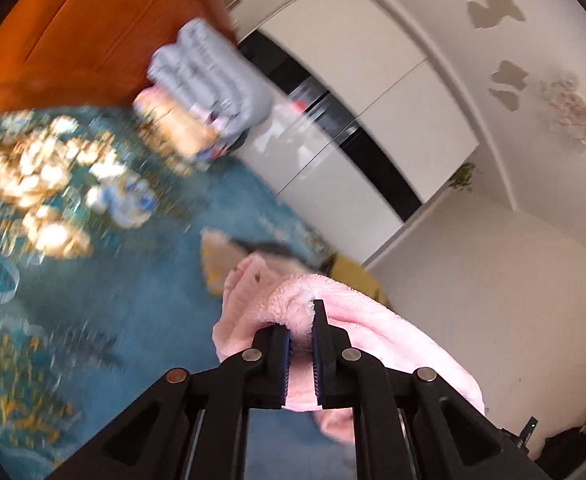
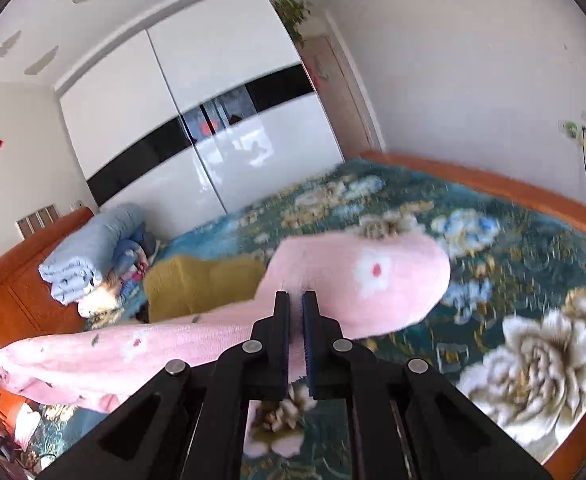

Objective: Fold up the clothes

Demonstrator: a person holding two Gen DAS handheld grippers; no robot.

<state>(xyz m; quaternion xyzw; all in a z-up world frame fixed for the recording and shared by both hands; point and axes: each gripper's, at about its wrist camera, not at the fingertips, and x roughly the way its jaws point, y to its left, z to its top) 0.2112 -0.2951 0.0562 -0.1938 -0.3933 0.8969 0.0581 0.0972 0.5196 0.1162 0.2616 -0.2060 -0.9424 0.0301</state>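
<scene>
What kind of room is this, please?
Most likely a bedroom: a wide bed with a floral blue bedspread in an orange wooden frame, a tall white sliding-door wardrobe, and folded quilts stacked by the headboard.

A home bedroom: bed (image 2: 533,208) with floral cover, sliding-door wardrobe (image 2: 197,120).

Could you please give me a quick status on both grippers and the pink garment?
Left gripper shut on pink garment. Right gripper shut on it too. Garment lifted above floral bedspread. Nothing in the way.
</scene>
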